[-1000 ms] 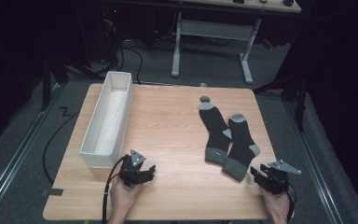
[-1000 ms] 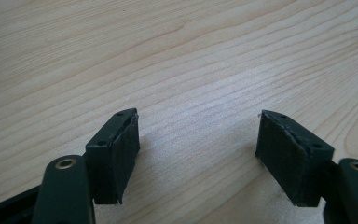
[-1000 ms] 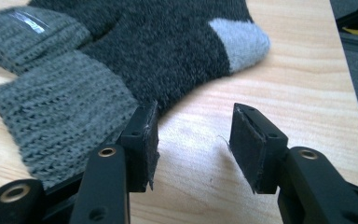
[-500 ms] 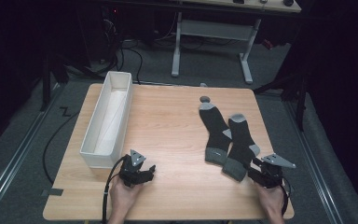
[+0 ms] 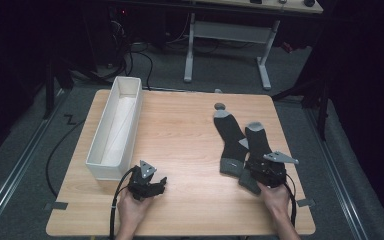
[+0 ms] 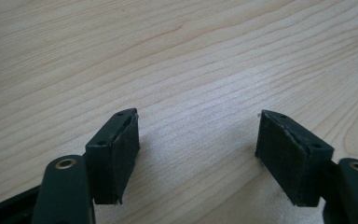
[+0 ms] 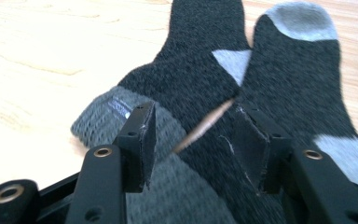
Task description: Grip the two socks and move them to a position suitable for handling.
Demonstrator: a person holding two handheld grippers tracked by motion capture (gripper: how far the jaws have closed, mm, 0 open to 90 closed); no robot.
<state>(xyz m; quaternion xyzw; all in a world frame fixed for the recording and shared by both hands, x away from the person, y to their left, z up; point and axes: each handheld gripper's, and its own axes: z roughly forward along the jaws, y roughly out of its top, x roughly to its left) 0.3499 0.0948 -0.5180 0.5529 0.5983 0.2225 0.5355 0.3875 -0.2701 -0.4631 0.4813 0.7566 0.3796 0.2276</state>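
Two dark grey socks with light grey toes, heels and cuffs lie side by side on the right of the wooden table [image 5: 180, 130]: a left sock [image 5: 230, 135] [image 7: 191, 79] and a right sock [image 5: 256, 140] [image 7: 298, 84]. My right gripper [image 5: 261, 172] [image 7: 196, 144] hovers low over their near cuffs. Its jaws have just been opening and stand apart above the cuff fabric, with the pads not pressing on it. My left gripper [image 5: 150, 184] [image 6: 196, 144] rests near the front left, open over bare wood with nothing between its jaws.
A long white bin [image 5: 115, 127] stands along the table's left side, just beyond the left gripper. Bare wood lies between the bin and the socks. A desk frame and cables stand on the floor behind the table.
The right gripper has moved from the table's front right corner left and forward over the socks' cuffs. The left gripper has stayed put.
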